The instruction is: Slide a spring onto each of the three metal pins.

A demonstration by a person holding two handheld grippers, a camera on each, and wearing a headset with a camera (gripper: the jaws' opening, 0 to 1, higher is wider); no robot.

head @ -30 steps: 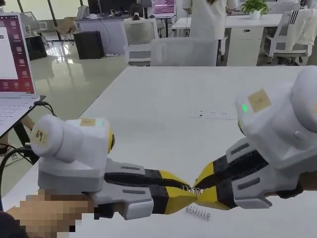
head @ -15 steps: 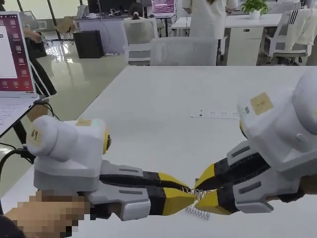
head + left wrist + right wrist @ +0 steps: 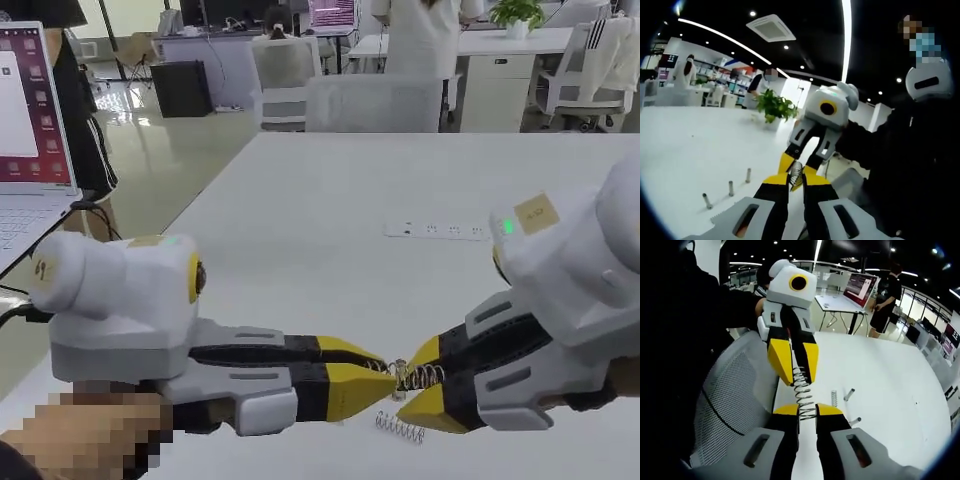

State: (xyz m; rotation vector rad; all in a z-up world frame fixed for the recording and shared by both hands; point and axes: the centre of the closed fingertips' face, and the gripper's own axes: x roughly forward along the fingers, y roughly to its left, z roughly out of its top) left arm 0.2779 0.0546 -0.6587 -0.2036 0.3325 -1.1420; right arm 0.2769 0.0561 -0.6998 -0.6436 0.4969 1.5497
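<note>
The left gripper (image 3: 796,179) is pinched nearly shut on one end of a small silvery wire coil spring (image 3: 802,387). The right gripper (image 3: 808,411) is clamped as narrowly on the other end, so the spring's long axis runs tip to tip above the white workbench (image 3: 680,150). The three short upright metal pins (image 3: 731,188) stand in a row on the bench; the coil likely needs turning end-down over one. A second loose coil spring (image 3: 400,428) lies just under the tips
</note>
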